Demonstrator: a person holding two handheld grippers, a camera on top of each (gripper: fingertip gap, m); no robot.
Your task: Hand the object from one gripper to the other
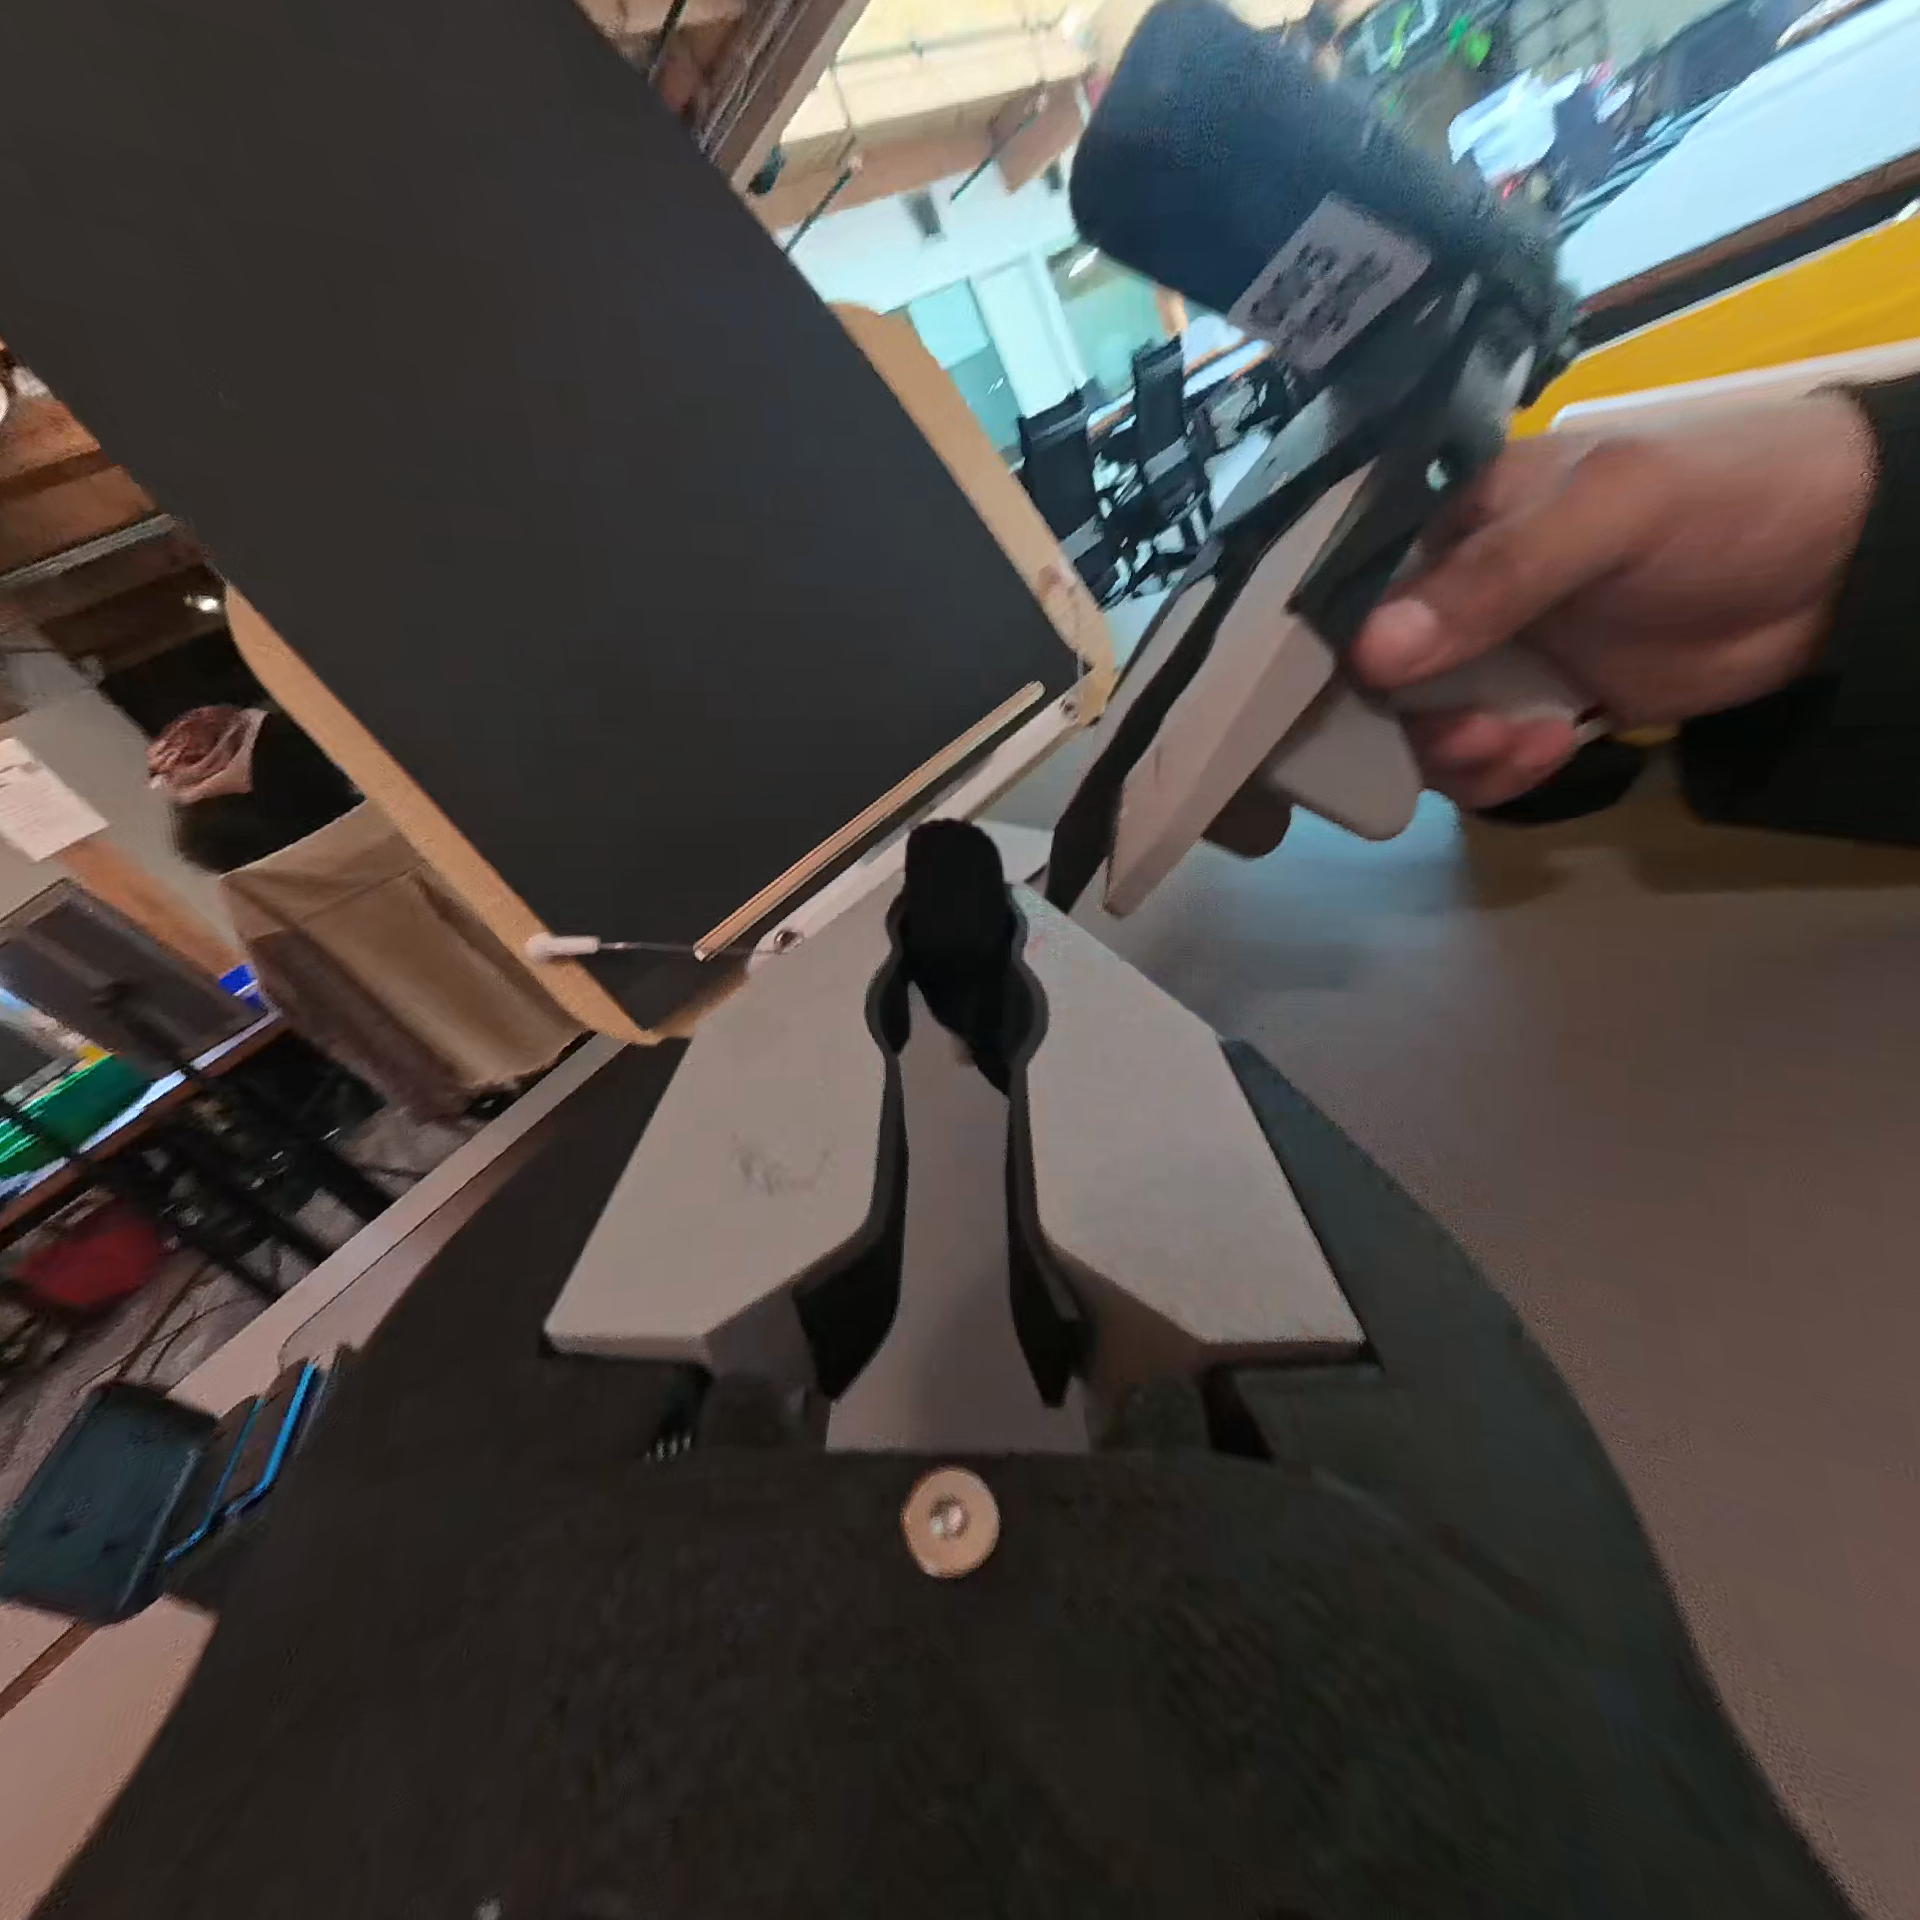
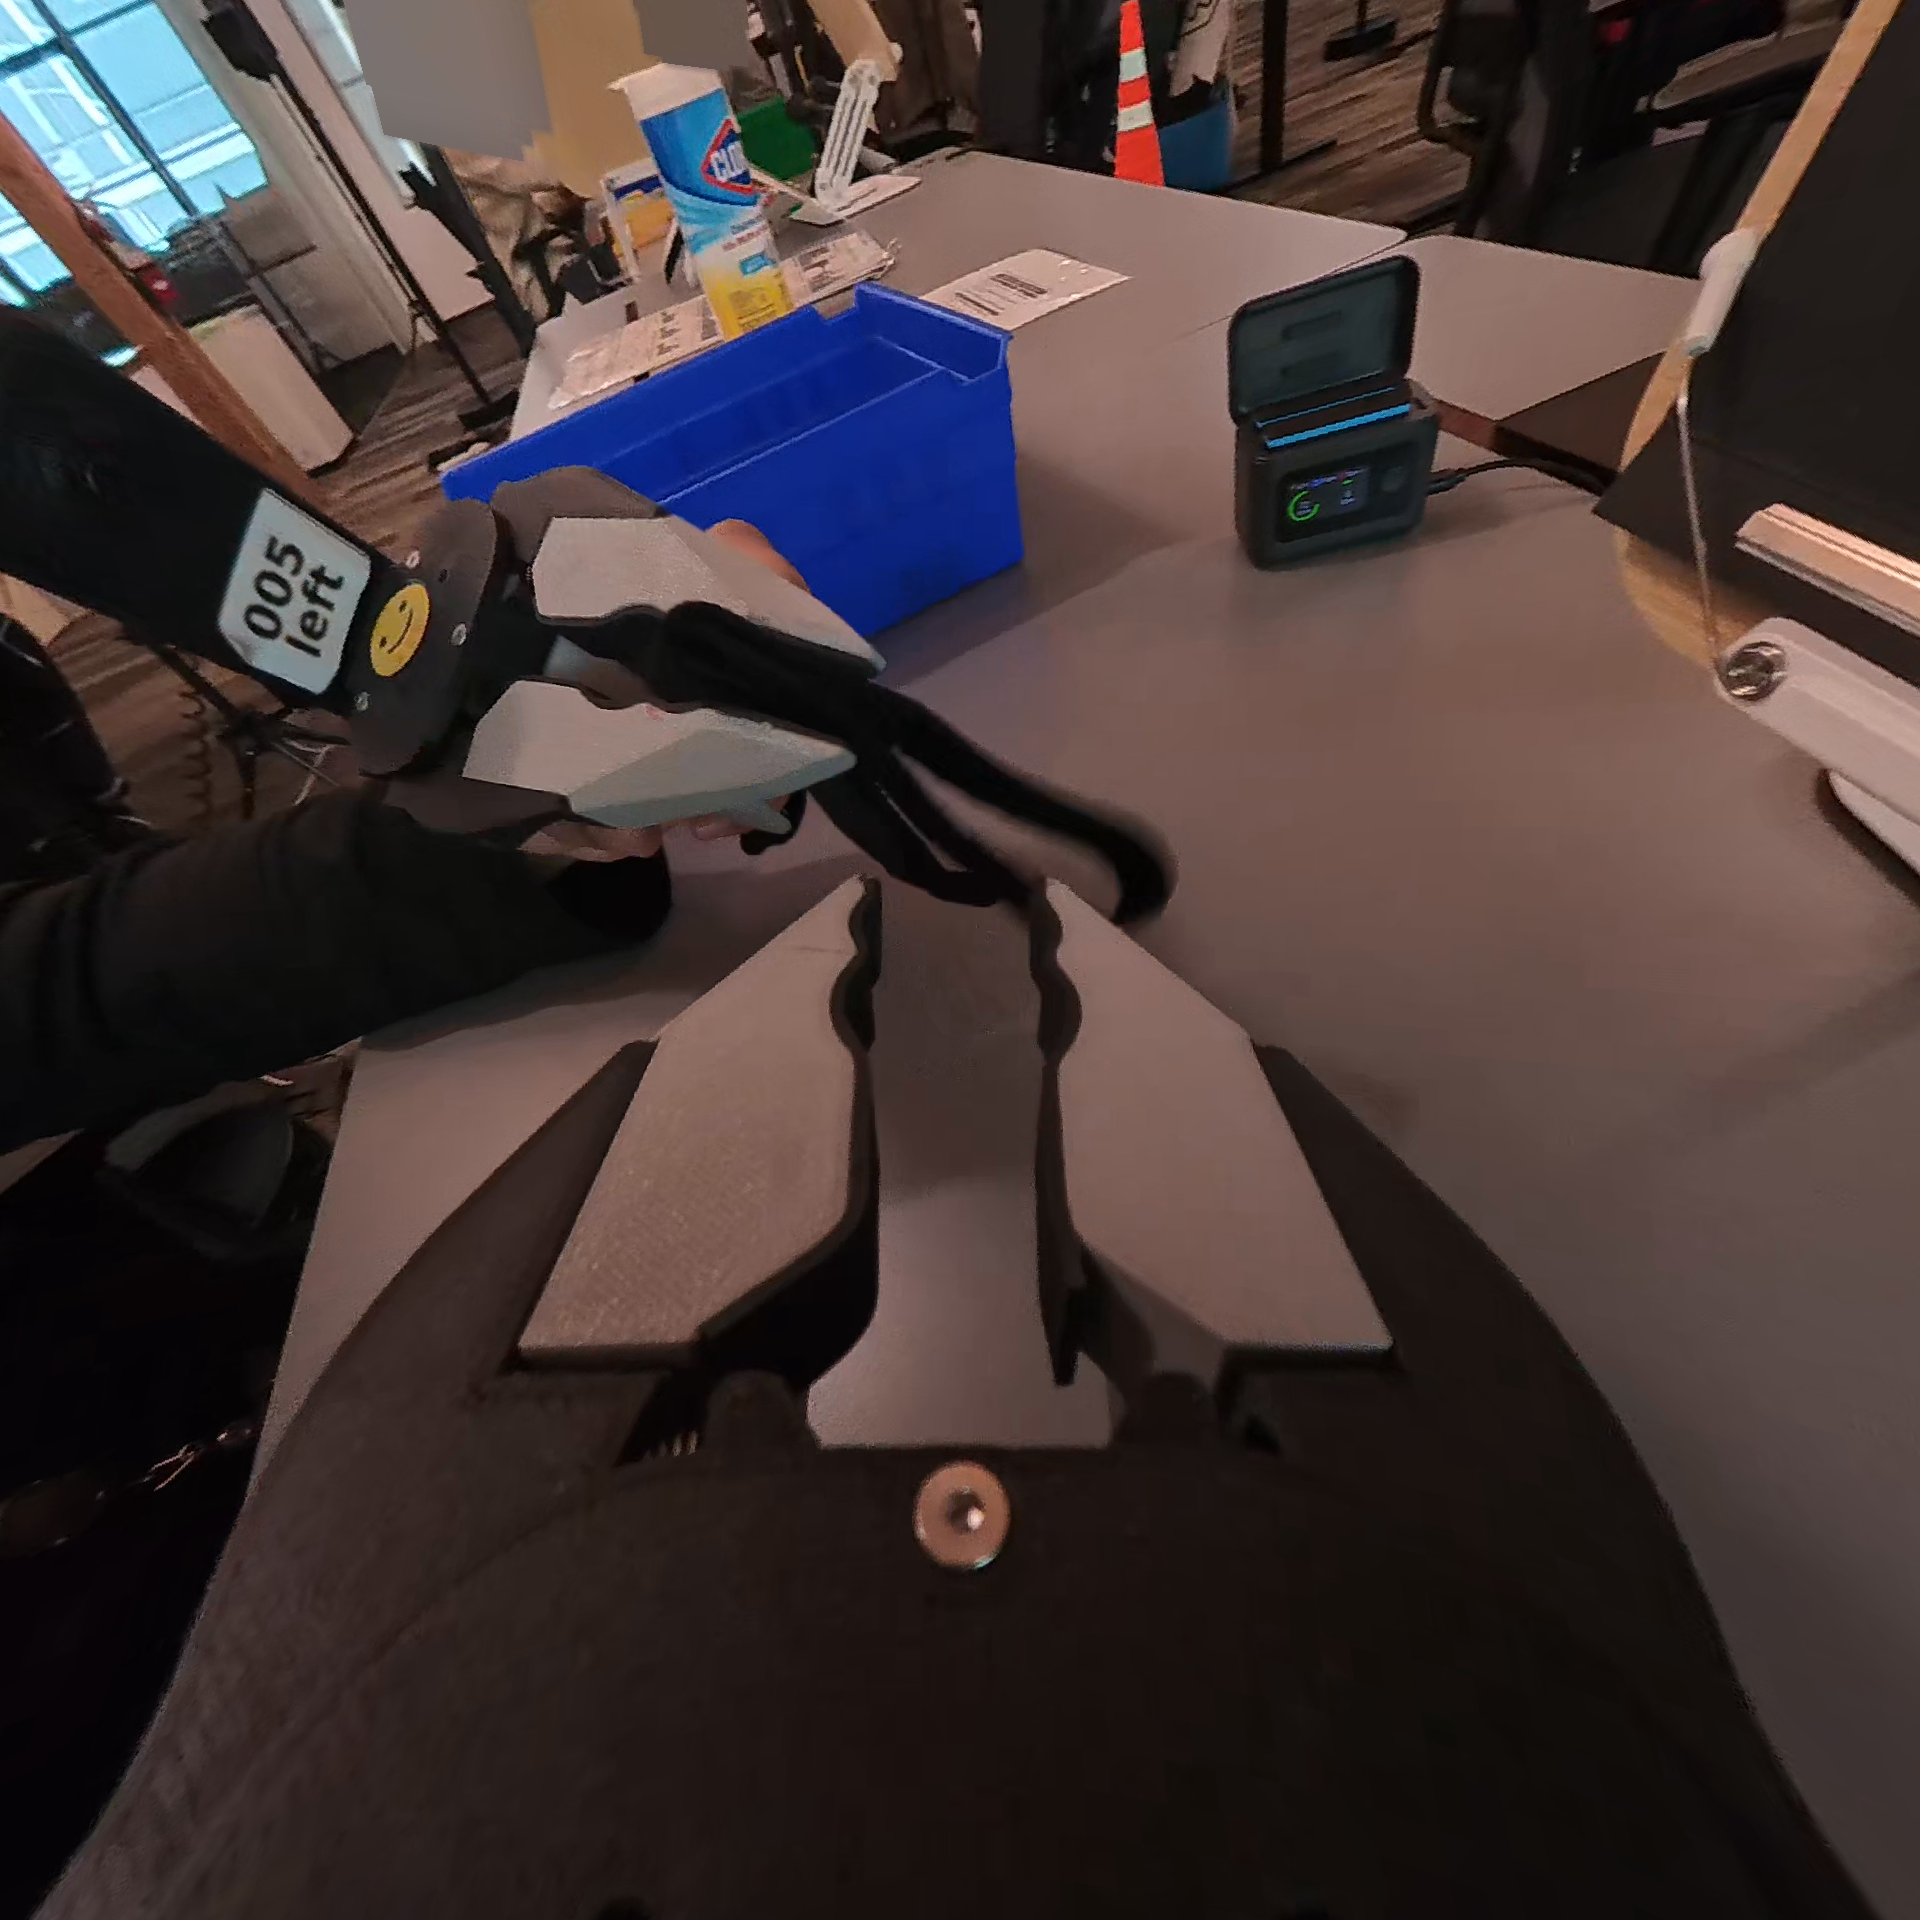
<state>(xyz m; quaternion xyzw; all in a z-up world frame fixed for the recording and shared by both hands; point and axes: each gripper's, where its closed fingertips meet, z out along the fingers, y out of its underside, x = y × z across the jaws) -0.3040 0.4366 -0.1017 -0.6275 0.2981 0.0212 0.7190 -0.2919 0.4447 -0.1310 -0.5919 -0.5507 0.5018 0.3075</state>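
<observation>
Left wrist view: left gripper (image 1: pixel 956 935), grey fingers (image 1: pixel 1132 1122) on a black body, closed on a black fabric object (image 1: pixel 954 940) that pokes up between the tips. Beyond it, a tilted black board (image 1: pixel 499 436) with a tan edge. Upper right, the right gripper (image 1: pixel 1086 894), held by a hand (image 1: pixel 1621 592), tips just beside the object; whether it stands open cannot be told from this side. Grey table (image 1: pixel 1507 1143) beneath.

Right wrist view: right gripper (image 2: pixel 956 899), fingers (image 2: pixel 727 1174) parted, nothing between them. Just past its tips, the black object (image 2: pixel 935 790), a strappy, blurred piece, trailing from the clamped left gripper (image 2: pixel 862 717) towards the gap. Behind, a blue bin (image 2: pixel 831 436), a small black case (image 2: pixel 1335 447) with its lid up, a wipes canister (image 2: pixel 712 197), an orange cone (image 2: pixel 1138 94). Grey table (image 2: pixel 1455 883) under all.
</observation>
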